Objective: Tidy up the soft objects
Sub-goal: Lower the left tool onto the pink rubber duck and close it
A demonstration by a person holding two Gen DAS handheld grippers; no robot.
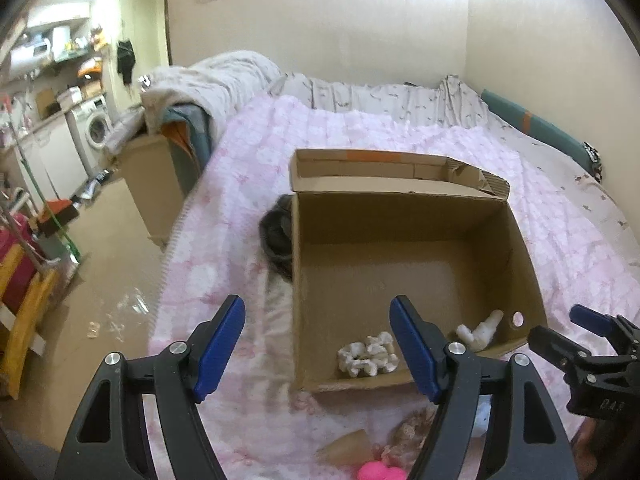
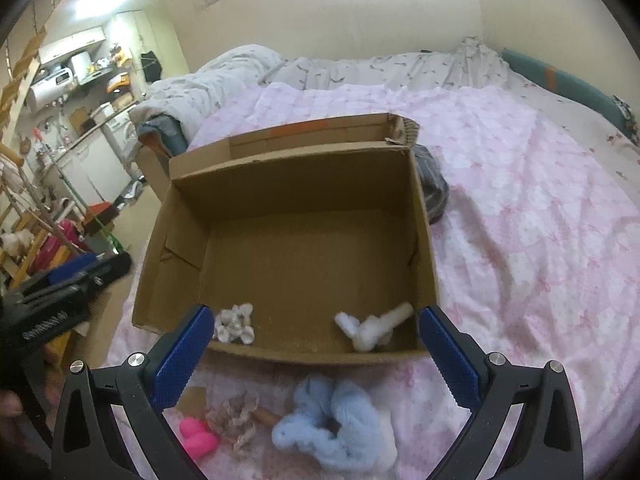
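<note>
An open cardboard box [image 1: 404,216] [image 2: 288,184] sits on the pink bedspread. Inside at its near wall lie a white frilly scrunchie [image 1: 368,354] [image 2: 235,323] and a white plush piece [image 1: 480,330] [image 2: 374,326]. In front of the box lie a light blue fluffy item [image 2: 336,424], a beige frilly scrunchie [image 2: 240,412] [image 1: 412,428] and a pink soft object [image 2: 198,438] [image 1: 380,472]. My left gripper [image 1: 318,350] is open and empty above the box's near left corner. My right gripper [image 2: 316,358] is open and empty above the box's near wall; it also shows in the left wrist view [image 1: 560,328].
A dark garment [image 1: 276,236] [image 2: 430,188] lies against the box's far side. A rumpled duvet [image 1: 208,88] is piled at the head of the bed. A larger cardboard box [image 1: 152,184] stands on the floor left of the bed. A teal bolster [image 1: 536,124] lies along the right wall.
</note>
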